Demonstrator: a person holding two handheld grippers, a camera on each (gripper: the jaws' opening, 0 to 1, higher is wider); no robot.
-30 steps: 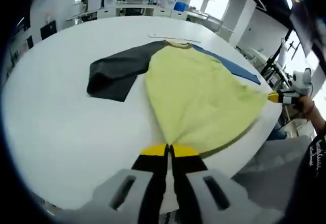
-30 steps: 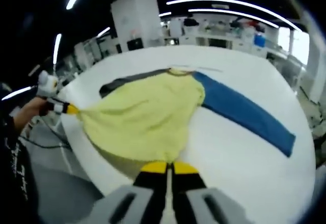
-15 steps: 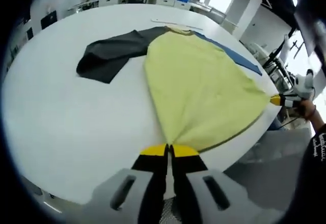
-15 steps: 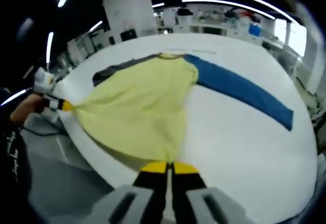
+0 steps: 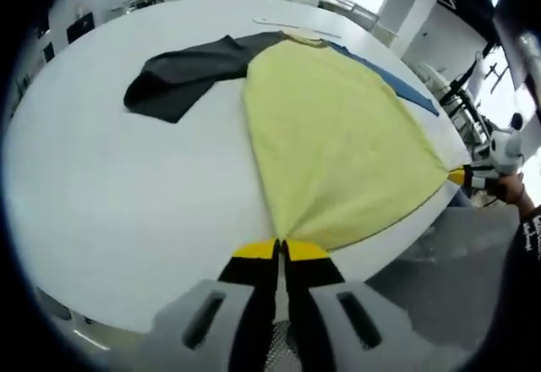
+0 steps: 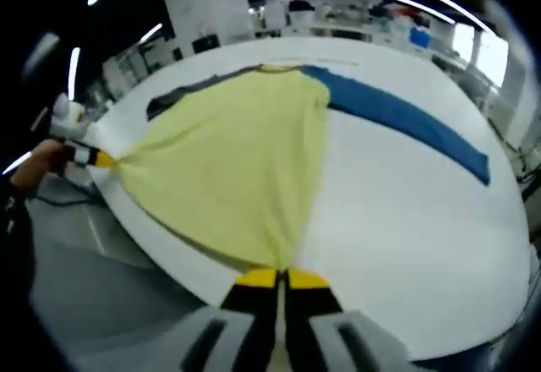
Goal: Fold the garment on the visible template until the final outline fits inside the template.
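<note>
My left tongs [image 5: 281, 248] and right tongs [image 6: 280, 276] each pinch a hem corner of the yellow garment [image 5: 338, 127], stretched flat across the white surface [image 5: 118, 194], sleeves spread.

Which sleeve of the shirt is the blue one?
The blue sleeve is the long straight one lying flat on the white table, on the right claw's side. The other sleeve is dark grey and sits on the left claw's side.
</note>
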